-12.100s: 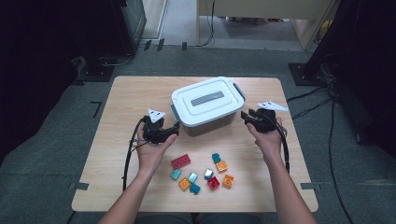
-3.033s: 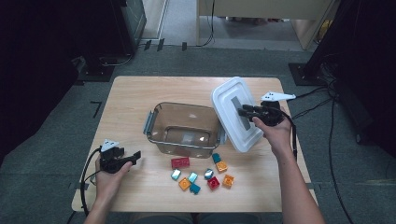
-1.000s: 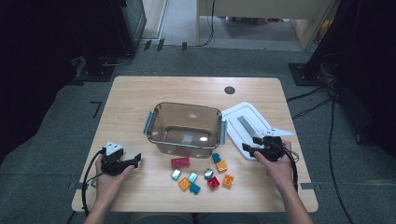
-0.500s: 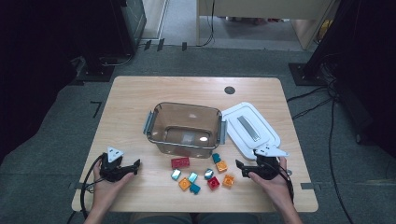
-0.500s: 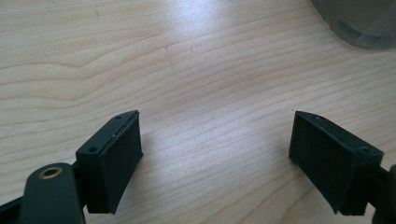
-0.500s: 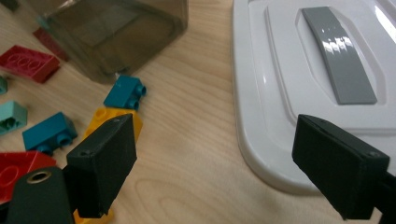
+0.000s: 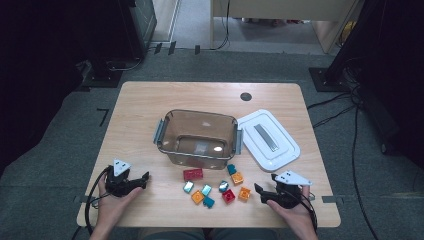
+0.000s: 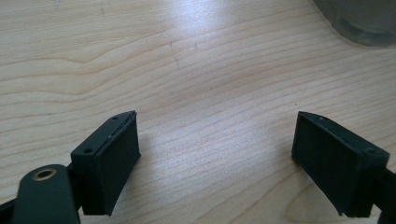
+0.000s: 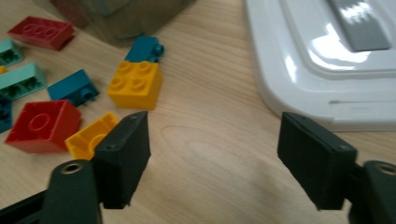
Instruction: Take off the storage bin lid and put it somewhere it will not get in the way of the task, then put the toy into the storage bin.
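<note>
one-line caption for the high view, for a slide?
Open bin, lid set beside it, toy bricks in front; both grippers, left and right, open and empty.

left gripper [image 7: 142, 178]: black body, grey three-cornered plate on top, black cable looped off to its left
right gripper [image 7: 259, 192]: black, same grey plate, black cable trailed behind it
jaws: black flat rectangular pads, small screw holes, brass-ringed hole on arm
forearms: bare, no sleeves seen

Table [image 7: 150, 107]: light wood; you have a round grommet hole [image 7: 245, 96] at its far edge.
Floor [image 7: 65, 125]: grey carpet, cables [image 7: 350, 107] trailing.
</note>
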The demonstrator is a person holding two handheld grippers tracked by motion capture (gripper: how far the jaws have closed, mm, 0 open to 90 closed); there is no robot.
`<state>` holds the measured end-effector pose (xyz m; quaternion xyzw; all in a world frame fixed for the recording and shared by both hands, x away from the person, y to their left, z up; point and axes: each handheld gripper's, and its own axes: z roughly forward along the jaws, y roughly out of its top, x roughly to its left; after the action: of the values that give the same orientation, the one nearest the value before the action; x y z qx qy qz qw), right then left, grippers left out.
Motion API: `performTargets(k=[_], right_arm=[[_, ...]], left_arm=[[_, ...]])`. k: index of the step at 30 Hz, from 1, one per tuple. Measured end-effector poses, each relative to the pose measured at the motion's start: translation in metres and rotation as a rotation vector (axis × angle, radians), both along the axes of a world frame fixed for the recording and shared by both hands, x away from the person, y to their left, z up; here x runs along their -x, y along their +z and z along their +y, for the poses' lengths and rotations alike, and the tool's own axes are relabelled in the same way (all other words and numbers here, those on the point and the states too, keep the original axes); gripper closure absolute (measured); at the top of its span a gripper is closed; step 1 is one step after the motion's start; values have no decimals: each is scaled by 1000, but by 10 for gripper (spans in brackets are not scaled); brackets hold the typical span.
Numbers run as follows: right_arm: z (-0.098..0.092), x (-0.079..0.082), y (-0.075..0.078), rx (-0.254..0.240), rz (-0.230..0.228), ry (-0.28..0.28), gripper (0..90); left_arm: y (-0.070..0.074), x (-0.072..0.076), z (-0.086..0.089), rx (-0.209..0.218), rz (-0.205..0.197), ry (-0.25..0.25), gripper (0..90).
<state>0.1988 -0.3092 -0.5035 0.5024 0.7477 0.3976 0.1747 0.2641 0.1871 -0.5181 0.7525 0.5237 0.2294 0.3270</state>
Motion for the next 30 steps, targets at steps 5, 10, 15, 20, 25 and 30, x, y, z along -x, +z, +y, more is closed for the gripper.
performTargets(k=[5,10,15,20,25,30], right_arm=[[6,1,-4,-18,1,37,375],[9,3,-3,-36,-21,67,456],[11,0,-4,-63,-10,73,511],[12,2,-5,-70,-22,109,560],[17,4,-2,-99,-38,167,536],[21,7,-1,-114,-28,237,503]], left_arm=[[0,0,0,0,0,0,146],[0,0,0,0,1,-3,145],[0,-1,0,0,2,-5,144],[0,-1,0,1,1,-5,144],[0,-1,0,1,1,-5,145],[0,-1,0,1,1,-5,144]])
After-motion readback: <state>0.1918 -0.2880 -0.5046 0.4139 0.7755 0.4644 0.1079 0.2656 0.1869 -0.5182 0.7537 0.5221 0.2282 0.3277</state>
